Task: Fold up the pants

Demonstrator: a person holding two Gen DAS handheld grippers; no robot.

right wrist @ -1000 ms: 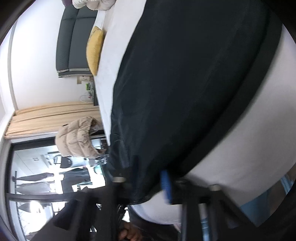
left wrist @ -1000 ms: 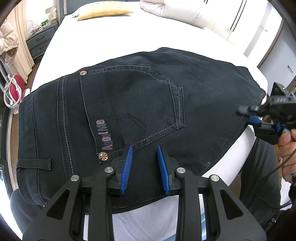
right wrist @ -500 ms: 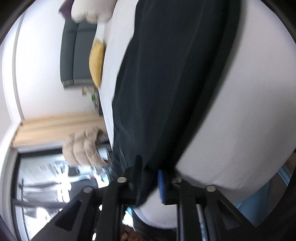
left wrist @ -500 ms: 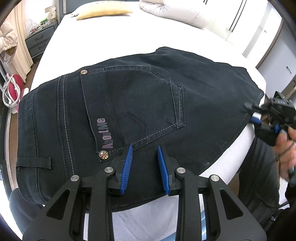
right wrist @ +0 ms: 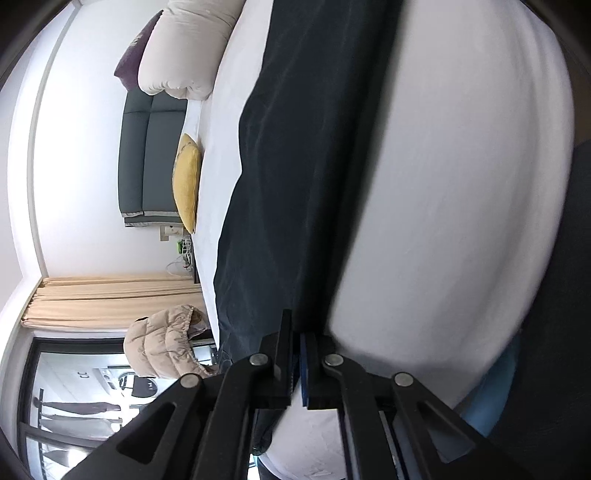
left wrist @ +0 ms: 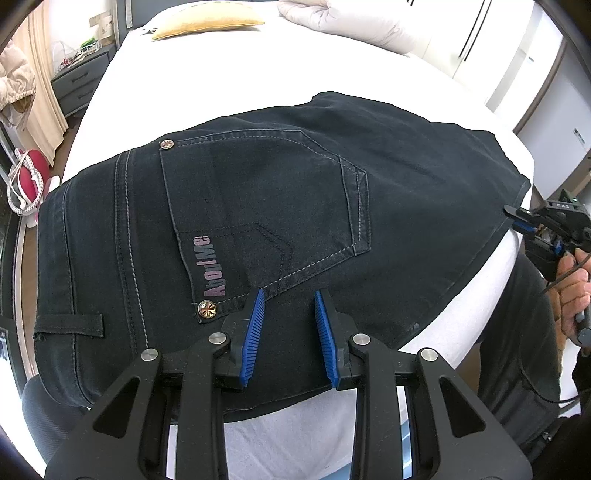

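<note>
We see a pair of dark, near-black pants (left wrist: 280, 229) spread flat across a white bed (left wrist: 229, 70). They lie back-side up, with a stitched back pocket (left wrist: 266, 206) facing us, lettering printed along one pocket edge, and a small metal rivet (left wrist: 207, 308) at its corner. The waistband end hangs toward the left side of the bed, with a belt loop (left wrist: 70, 325) showing.

In the left wrist view, our left hand-held gripper (left wrist: 290, 334) hovers over the near edge of the pants, just below the pocket. Its two blue ribbed pads stand narrowly apart, with dark cloth visible in the gap behind them, and we cannot see them pinching anything.

At the right edge of that view, our right hand-held gripper (left wrist: 515, 218) meets the far corner of the pants where the fabric reaches the edge of the bed, and a hand (left wrist: 574, 291) holds its handle. In the right wrist view, the right hand-held gripper (right wrist: 297, 365) has its blue pads drawn together, having just been closing, and the dark hem of the pants (right wrist: 291, 184) runs down into them; we read it as clamped on the fabric edge.

Farther off on the bed rest a yellow pillow (left wrist: 210, 16) and a bunched white duvet (left wrist: 343, 22).
</note>
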